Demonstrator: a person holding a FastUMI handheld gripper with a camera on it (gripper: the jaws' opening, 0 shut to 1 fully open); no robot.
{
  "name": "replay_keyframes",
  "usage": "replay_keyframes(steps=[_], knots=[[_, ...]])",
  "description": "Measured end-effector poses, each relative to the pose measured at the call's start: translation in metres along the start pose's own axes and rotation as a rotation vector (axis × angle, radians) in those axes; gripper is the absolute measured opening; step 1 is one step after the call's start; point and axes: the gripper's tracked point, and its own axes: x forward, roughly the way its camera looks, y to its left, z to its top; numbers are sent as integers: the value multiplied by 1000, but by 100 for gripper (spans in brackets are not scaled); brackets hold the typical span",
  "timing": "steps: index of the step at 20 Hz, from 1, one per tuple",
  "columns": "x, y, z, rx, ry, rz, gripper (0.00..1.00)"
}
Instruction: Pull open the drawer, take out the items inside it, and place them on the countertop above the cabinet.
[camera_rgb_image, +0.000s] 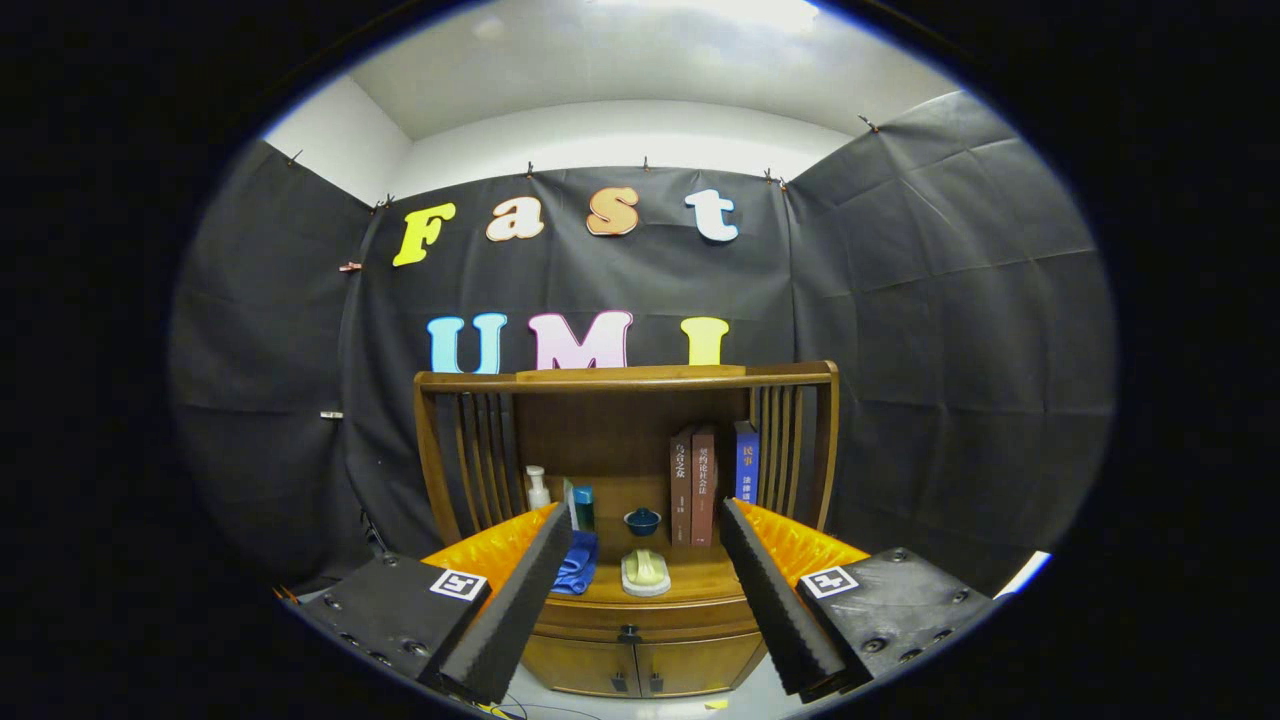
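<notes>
The gripper (645, 530) is held with its jaws released and spread wide; nothing is grasped, and clear air lies between the two fingers. Framed in that gap, well beyond the fingertips, a wooden cabinet (628, 650) is seen against the black cloth wall of the booth.

The drawer (640, 620) is found just under the countertop, closed, with a small dark knob (628, 633) at its middle. What lies inside cannot be seen. Below it two small doors (640, 665) are shut, each with a dark pull near the centre seam.

The countertop (700, 580) is already partly taken up — a pale soap bar on a dish (645, 572) sits near the front edge at the middle, and a folded blue cloth (577, 565) lies to the left of it, partly hidden by the left finger. Bare wood is left to the right of the dish, toward the front edge.

Farther back a small dark blue bowl (642, 521) is set, with a white pump bottle (537, 489) and a teal box (582, 507) toward the left. Three upright books (705, 485) are stood at the right — two reddish, one blue.

The shelf space is bounded by slatted wooden sides (480, 450) and closed above by a curved top rail (625, 378). A pale floor (640, 705) is seen in front of the cabinet.
</notes>
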Motion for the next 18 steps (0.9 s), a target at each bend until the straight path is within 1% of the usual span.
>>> replay_keyframes(steps=[10,18], knots=[[-3,11,7,-5,-10,22,98],[-6,16,3,-21,0,16,98]])
